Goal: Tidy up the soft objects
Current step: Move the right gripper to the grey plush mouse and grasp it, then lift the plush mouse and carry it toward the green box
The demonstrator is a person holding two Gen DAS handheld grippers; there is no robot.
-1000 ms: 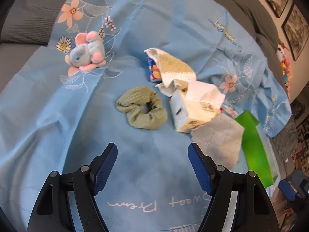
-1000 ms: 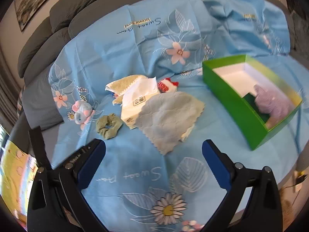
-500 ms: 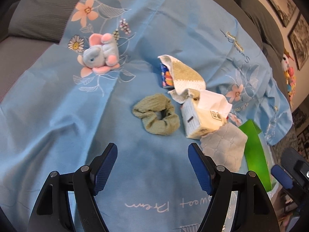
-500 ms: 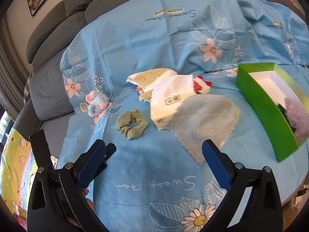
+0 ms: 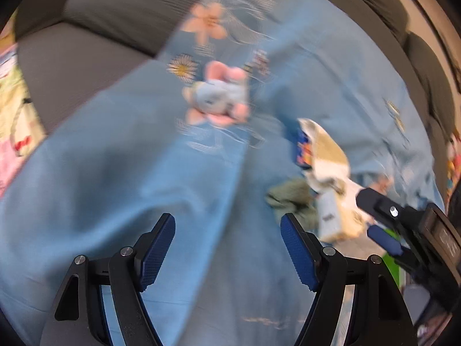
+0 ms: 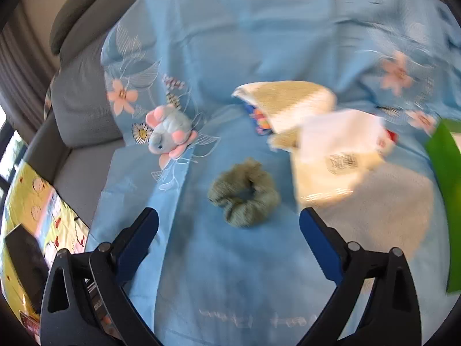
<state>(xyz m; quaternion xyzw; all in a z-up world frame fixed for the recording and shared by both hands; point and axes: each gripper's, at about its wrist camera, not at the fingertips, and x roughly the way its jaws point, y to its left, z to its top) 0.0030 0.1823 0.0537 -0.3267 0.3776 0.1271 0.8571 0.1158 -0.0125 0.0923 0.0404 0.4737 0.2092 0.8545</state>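
Light blue flower-printed sheet [image 6: 259,43] spread over grey sofa cushions [image 5: 95,37]; every soft item lies on it. Thin, slides and rucks easily, so any pinch near the fabric risks dragging it along.

Bright green cardboard box [image 6: 446,187] at the right edge of the right wrist view, only one wall showing; probably the drop-off, rigid, contents not visible.

Pale grey-green quilted cloth [image 6: 383,201] lies flat just right of centre. Limp, light, no body; best pinched at a scalloped edge or a raised fold.

White soft pack with a printed code label [image 6: 340,155] sits partly on that cloth. Squashy, likely slick wrap; take it across the narrow side.

Beige-and-white knitted cloth [image 6: 288,101] is draped over a small colourful pack behind it; floppy, grab the bunched peak.

Small blue-and-pink plush animal [image 6: 170,132] is off to the left, well apart from the pile. Light, springy, take the body, not an ear.

Olive green fabric scrunchie [image 6: 245,196] is nearest, just ahead of the right gripper [image 6: 229,236]. Very light, compressible; pinch across one side of the ring.

Right gripper fingers [image 6: 138,233] wide apart, holding nothing. Left gripper [image 5: 227,250] likewise spread wide and empty, over bare sheet.
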